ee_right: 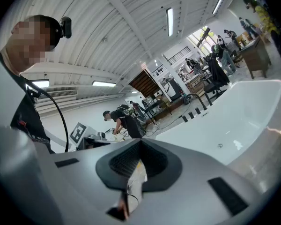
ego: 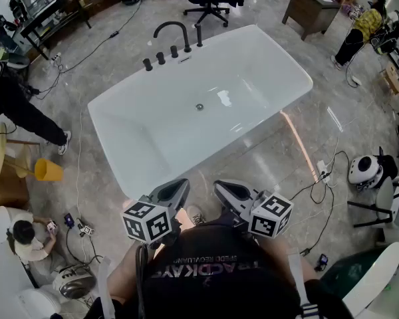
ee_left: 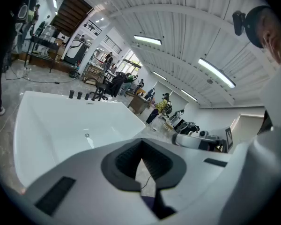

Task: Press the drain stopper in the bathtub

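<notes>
Fingers of the left gripper are closed tip to tip with nothing between them. The gripper is held close in front of the person, just short of the near rim of the white bathtub. Just to its right is the right gripper, its fingers likewise pressed together and empty. Beyond both, the drain stopper sits in the middle of the tub floor, well apart from either gripper. The black faucet stands on the far rim.
</notes>
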### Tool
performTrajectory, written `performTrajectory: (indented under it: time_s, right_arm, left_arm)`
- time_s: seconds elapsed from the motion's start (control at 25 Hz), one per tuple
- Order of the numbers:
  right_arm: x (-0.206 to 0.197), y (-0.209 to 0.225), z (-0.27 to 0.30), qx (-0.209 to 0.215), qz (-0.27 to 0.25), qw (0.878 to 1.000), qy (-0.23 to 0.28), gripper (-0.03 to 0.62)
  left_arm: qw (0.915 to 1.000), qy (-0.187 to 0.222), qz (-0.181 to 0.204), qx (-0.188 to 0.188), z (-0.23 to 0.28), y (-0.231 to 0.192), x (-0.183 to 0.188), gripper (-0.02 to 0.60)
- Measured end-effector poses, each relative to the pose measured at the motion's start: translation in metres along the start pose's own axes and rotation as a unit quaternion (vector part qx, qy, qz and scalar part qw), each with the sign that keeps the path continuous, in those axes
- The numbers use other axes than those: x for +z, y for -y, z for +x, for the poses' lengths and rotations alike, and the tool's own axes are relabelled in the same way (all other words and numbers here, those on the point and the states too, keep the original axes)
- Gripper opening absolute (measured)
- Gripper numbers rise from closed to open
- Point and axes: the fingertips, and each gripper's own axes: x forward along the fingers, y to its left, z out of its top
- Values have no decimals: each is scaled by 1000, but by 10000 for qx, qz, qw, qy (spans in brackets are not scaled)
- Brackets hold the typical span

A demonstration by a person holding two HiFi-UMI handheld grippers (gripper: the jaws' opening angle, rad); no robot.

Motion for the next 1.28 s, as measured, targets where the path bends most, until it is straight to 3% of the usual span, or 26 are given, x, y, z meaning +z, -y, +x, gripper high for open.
performTrajectory:
  time_s: [1.28]
  right_arm:
    - [7,-2,3,296,-30,9996,-18,15]
  left_arm:
    - [9999,29,-143,26,7,-2,0,3]
